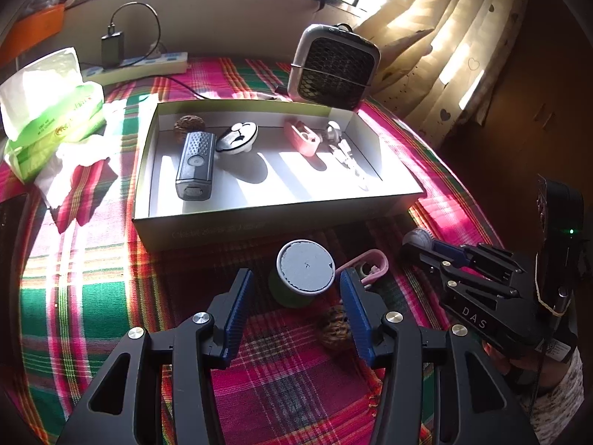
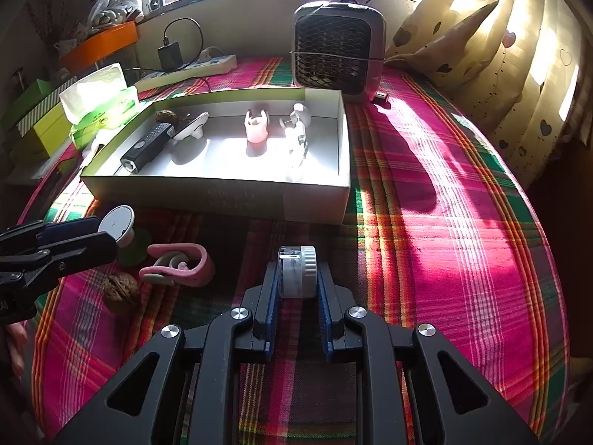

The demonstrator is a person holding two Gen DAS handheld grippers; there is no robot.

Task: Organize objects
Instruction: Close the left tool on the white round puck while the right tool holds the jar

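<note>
- While our right gripper (image 2: 296,289) clamps a small clear-and-white round container (image 2: 297,271) at lower centre, sunlight floods the shallow white cardboard box (image 2: 222,194).
- Our left gripper (image 1: 292,311) hangs spread wide around a green spool with a grey top (image 1: 304,267).

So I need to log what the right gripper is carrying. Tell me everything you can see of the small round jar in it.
The small round jar is a short cylinder lying on its side, pinched between the blue pads of the right gripper. It has a clear, glassy-looking body on the left and a white ribbed cap on the right. Its contents cannot be made out. It sits just in front of the white box, over the plaid cloth; whether it touches the cloth is unclear.
</note>
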